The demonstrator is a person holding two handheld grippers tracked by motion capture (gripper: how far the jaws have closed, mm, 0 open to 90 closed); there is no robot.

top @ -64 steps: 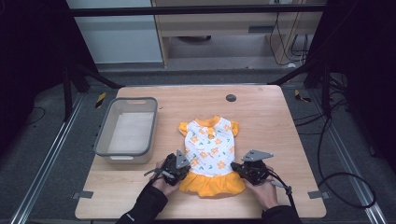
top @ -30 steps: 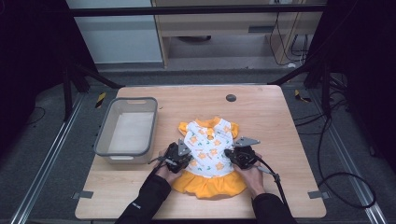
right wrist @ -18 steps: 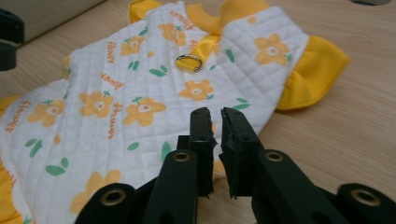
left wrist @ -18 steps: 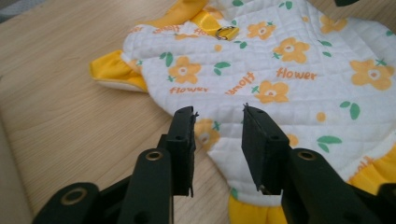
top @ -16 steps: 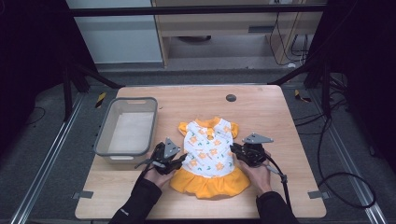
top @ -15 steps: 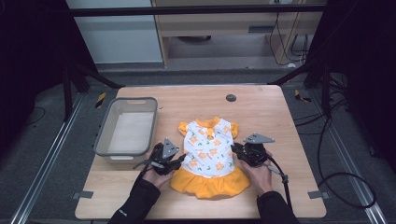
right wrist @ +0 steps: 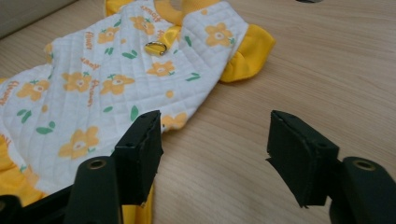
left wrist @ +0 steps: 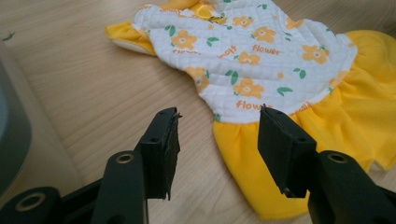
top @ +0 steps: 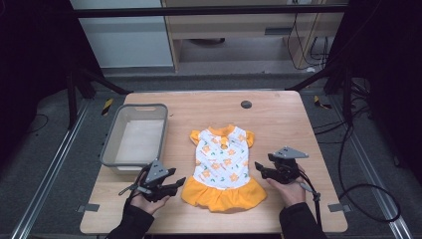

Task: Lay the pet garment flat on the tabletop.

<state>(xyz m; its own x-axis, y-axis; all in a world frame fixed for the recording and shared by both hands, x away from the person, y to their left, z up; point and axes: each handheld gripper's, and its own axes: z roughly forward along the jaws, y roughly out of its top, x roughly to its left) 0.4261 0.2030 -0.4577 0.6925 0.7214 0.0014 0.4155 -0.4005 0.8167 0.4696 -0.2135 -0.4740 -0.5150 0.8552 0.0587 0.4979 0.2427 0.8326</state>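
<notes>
Black jaws of my left gripper (top: 175, 182) stand wide apart and have just been opening; nothing sits between them but bare wood, and in the left gripper view (left wrist: 217, 128) they point at the seam where the yellow skirt meets the white bodice; my right gripper (top: 260, 168) is spread just as wide, its jaws also just opened, with nothing held; in the right gripper view (right wrist: 215, 133) its near jaw stands in front of the hem of the quilted bodice while the other jaw hangs over plain tabletop. Between my two tools lies the small pet dress (top: 222, 167), flat on the wooden table (top: 278, 119), skirt toward me and collar away; its white top carries orange flowers, green leaves and the word "flower"; the frilled skirt, sleeves and collar are yellow-orange; a small metal ring (right wrist: 156, 47) sits on the back near the collar. Neither gripper touches the dress; each rests just beside it, left at the skirt's corner, right at the waist. Farther left, a grey plastic bin (top: 110, 149) stands near the table edge; beyond the collar, a dark round grommet (top: 246, 104) sits in the tabletop.
</notes>
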